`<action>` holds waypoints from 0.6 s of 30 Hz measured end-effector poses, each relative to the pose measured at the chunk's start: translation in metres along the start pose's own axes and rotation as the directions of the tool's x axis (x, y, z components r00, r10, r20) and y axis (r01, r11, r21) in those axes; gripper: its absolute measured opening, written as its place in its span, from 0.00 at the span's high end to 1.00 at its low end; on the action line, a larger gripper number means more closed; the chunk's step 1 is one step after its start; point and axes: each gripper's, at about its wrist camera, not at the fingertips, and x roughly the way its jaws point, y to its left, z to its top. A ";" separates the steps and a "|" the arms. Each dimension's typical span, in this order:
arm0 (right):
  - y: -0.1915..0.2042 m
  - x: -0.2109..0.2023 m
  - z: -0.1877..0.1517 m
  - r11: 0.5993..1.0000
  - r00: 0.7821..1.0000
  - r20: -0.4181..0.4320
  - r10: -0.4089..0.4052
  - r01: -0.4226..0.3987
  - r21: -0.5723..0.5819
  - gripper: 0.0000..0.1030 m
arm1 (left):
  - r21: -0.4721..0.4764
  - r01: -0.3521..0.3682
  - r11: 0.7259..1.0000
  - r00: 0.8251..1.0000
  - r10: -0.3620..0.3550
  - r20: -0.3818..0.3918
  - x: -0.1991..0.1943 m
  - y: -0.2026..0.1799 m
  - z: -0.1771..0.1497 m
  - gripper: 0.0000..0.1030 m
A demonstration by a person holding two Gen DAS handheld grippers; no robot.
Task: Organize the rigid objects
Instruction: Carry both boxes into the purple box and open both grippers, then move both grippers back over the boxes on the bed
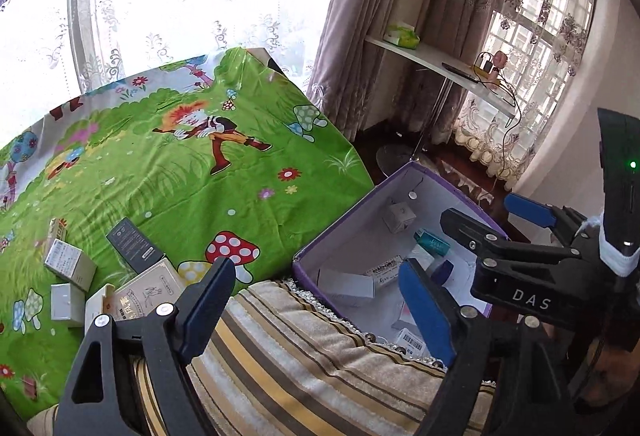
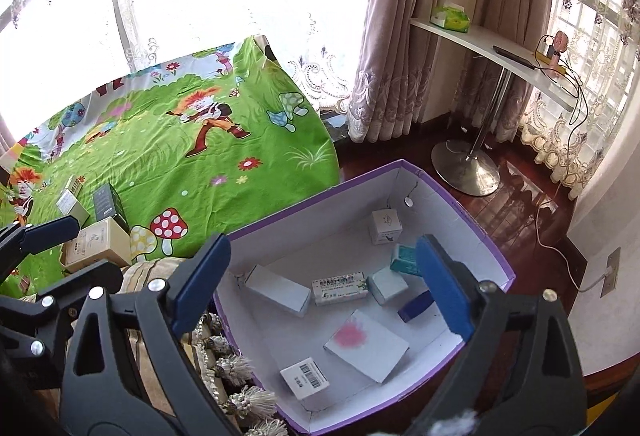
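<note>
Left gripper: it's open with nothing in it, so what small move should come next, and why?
Probably swing the left gripper left toward the beige printed box on the green cartoon sheet; boxes remain there, while the purple-rimmed white bin already holds several.

A purple box (image 2: 472, 220) with a white inside is sitting open beside the bed, holding several small cartons (image 2: 340, 286) lying flat or tilted. More cartons (image 1: 70, 264), white, tan and black, are lying clustered on the green sheet (image 1: 200, 188).
</note>
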 end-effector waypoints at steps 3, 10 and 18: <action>0.006 0.002 0.002 0.999 0.999 -0.025 0.035 -0.035 -0.012 0.08 | -0.032 -0.002 1.000 1.000 0.002 0.001 -0.005 0.018 0.001 0.18; 0.019 0.001 0.002 0.994 0.994 -0.040 0.105 -0.106 -0.024 0.08 | -0.076 -0.075 0.994 0.997 0.075 0.008 -0.019 0.069 -0.001 0.18; 0.047 0.001 0.004 0.981 0.984 -0.065 0.163 -0.169 -0.096 0.08 | -0.167 -0.148 0.975 0.989 0.149 -0.007 -0.032 0.139 -0.011 0.18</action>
